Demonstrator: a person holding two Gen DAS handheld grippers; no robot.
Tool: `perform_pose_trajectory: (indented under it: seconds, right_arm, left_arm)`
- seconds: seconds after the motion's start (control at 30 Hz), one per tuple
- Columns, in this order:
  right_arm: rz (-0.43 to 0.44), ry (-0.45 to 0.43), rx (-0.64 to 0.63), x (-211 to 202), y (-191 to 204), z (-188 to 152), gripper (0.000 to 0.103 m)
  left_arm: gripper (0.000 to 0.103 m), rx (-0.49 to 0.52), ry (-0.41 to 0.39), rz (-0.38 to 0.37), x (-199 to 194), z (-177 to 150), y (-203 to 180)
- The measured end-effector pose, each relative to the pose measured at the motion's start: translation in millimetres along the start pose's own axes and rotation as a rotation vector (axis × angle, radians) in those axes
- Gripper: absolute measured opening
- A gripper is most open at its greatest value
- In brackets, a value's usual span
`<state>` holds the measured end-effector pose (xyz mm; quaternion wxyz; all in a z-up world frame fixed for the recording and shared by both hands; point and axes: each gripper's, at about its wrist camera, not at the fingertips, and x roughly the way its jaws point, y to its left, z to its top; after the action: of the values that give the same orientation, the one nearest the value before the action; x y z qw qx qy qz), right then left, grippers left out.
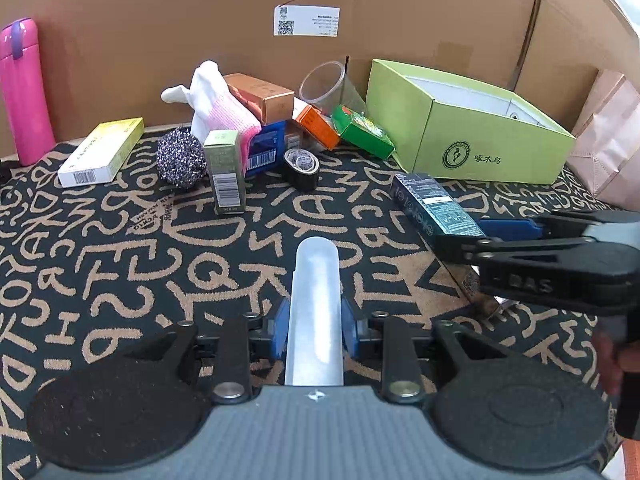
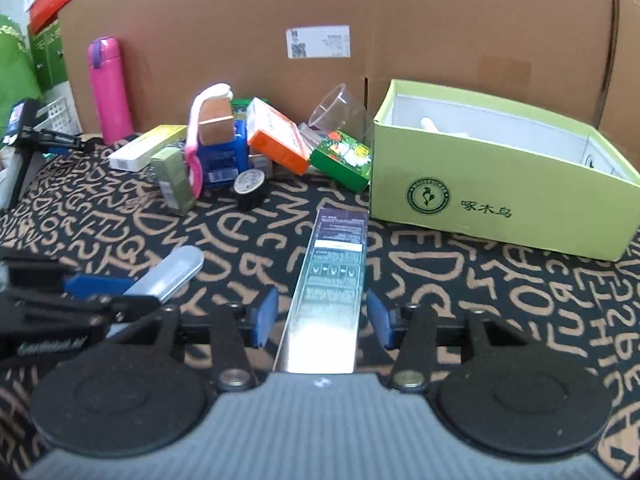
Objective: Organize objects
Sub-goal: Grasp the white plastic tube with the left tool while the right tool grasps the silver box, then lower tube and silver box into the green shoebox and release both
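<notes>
at the far left a pink bottle (image 1: 22, 92) stands upright against the cardboard wall (image 1: 180, 8). just right of it a yellow-white box (image 1: 102, 152) lies flat on the letter-patterned table (image 1: 120, 264), then a sparkly scrubber ball (image 1: 181, 158) touching an upright olive box (image 1: 225, 172). behind them sits a heap: a white and pink sock (image 1: 212, 100) draped over a copper box (image 1: 260, 96), a blue box (image 1: 267, 148), an orange box (image 1: 316, 126), a tipped clear cup (image 1: 326, 84) and a green printed box (image 1: 364, 132); a black tape roll (image 1: 303, 168) lies in front.

in the middle, the left hand-held gripper (image 1: 314, 330) is clamped on a frosted white tube (image 1: 316, 304) that points away along its fingers.

further right a long dark box (image 2: 336, 272) lies between the blue pads (image 2: 265, 314) of the right hand-held gripper (image 2: 320, 316); small gaps show on both sides, so the pads seem not to press it, though blur makes that uncertain. its far end is near the open lime-green box (image 2: 500, 196), which holds something white. a pale pink bag (image 1: 608, 140) stands at the far right.
</notes>
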<state>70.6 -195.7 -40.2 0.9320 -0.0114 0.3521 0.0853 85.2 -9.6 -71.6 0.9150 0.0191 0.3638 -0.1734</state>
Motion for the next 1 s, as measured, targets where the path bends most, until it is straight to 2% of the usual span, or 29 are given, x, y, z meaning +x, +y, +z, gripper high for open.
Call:
perform_pose_trajectory:
  seconds: [0.2, 0.43, 0.53, 0.7, 1.0]
  right_arm:
    - [-0.011, 0.009, 0.017, 16.8, -0.2, 2.3, 0.047]
    - [0.002, 0.010, 0.028, 13.8, -5.0, -4.7, 0.038]
    - [0.031, 0.000, 0.052, 1.3, -8.6, -9.1, 0.038]
    - [0.051, -0.042, 0.065, -31.0, -18.9, -12.2, 0.038]
    - [-0.014, -0.205, 0.089, -94.3, -66.4, 16.1, 0.038]
  left_arm:
    - [0.029, 0.024, 0.012, 0.017, 1.3, 1.0, -4.3]
    - [0.029, 0.033, 0.002, 0.036, 0.1, -0.2, -9.0]
    - [0.029, 0.012, -0.004, 0.008, -6.4, 3.2, -12.4]
    - [0.029, 0.021, -0.076, -0.042, -28.2, 21.7, -30.0]
    - [0.029, 0.053, -0.215, -0.200, -45.0, 90.4, -80.3]
